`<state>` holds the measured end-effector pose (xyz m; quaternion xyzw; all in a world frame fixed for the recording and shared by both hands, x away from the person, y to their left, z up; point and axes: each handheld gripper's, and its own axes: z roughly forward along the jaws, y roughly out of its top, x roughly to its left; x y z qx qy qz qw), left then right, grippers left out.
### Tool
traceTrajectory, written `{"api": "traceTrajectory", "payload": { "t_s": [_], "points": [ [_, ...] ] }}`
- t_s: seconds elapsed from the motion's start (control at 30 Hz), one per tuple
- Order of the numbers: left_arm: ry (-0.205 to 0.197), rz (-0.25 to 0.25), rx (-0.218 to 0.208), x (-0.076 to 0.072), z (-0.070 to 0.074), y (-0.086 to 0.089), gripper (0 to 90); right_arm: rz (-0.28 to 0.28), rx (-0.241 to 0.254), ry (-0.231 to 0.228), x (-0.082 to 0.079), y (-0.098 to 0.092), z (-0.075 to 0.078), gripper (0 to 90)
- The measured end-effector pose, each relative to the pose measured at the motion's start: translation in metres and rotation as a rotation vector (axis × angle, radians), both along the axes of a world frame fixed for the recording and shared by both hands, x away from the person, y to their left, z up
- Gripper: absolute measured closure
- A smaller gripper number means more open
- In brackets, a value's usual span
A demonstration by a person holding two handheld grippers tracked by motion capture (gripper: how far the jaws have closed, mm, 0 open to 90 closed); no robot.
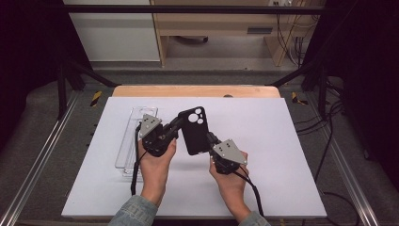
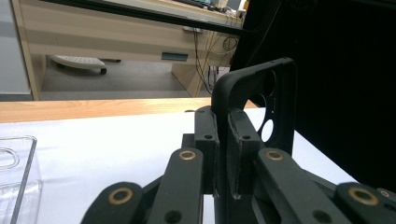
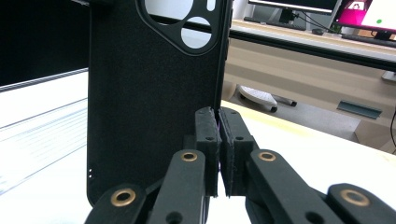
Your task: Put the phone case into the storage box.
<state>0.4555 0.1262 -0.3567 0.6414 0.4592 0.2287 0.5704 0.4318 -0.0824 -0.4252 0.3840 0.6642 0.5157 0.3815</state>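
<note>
While both grippers clamp black phone case [image 1: 194,130], no writing legible.

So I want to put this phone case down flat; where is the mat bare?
The white mat is bare right of the right gripper, and along the far edge beyond the phone case. It is crowded at left, by the clear tray and left gripper.

1. The phone case [image 1: 194,130] is held above the middle of the tabletop [image 1: 282,141], between the two tongs.
2. The left tongs [image 1: 178,123] grip its upper left edge; the right tongs [image 1: 210,140] grip its lower right edge.
3. The clear tray [image 1: 133,141] lies on the tabletop left of the left tongs.
4. A wooden desk [image 1: 207,23] stands behind the tabletop.
</note>
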Motion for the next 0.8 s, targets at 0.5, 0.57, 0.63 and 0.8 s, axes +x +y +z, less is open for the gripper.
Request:
{"api": "traceTrajectory", "payload": {
  "t_s": [0.5,0.57,0.63,0.8],
  "points": [
    [-0.023,-0.005,0.013,-0.0016,0.0021,-0.0007,83.8,0.021,0.019,0.012,0.0004,-0.0001,-0.0007,85.7],
    [-0.031,-0.009,0.022,-0.002,0.0029,-0.0012,83.9,0.024,0.02,0.013,0.0005,-0.0001,-0.0008,85.5],
    [-0.039,-0.016,0.032,-0.0023,0.004,-0.0018,83.9,0.025,0.022,0.013,0.0006,-0.0001,-0.0009,85.1],
    [-0.058,-0.022,0.056,-0.0029,0.0071,-0.0033,84.0,0.045,0.033,0.005,0.0002,0.0002,-0.0004,76.3]
  ]
}}
